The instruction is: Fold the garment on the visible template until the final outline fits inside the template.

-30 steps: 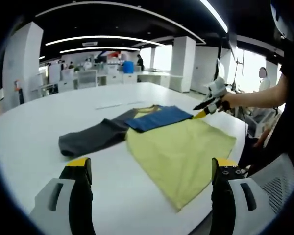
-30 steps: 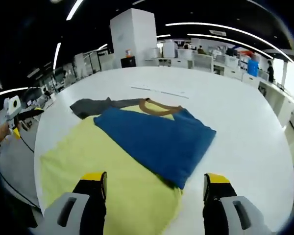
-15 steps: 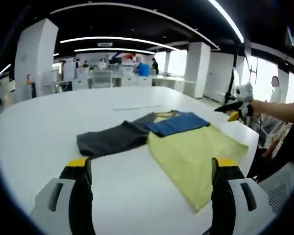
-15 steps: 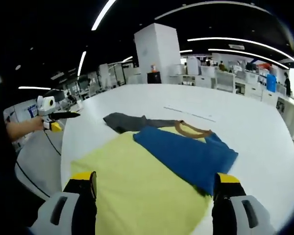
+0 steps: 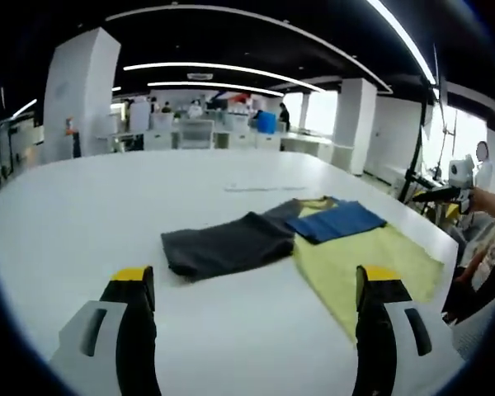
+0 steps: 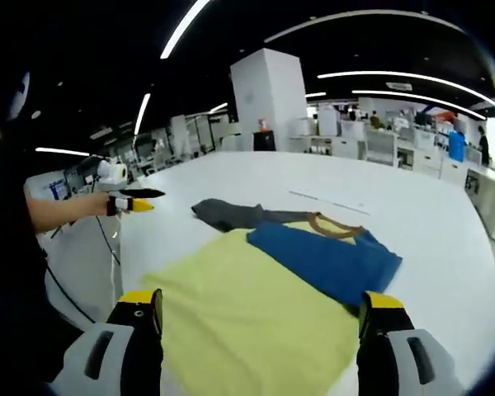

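- Across the middle of the left gripper view, the garment (image 5: 346,247) was seen lying flat on the white table (image 5: 82,223): yellow body, blue sleeve folded over it, grey sleeve still spread out to the left.
- Both claws had been drawn back from the cloth over the last second; the left claw (image 5: 252,330) and right claw (image 6: 260,346) were spread and empty.
- One sleeve fold was judged done, with more folds remaining.

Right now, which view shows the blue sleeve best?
The right gripper view: the blue sleeve lies near and broad there, folded over the yellow shirt, its edges plain. The left gripper view shows the blue sleeve smaller, farther and foreshortened, beside the grey sleeve.
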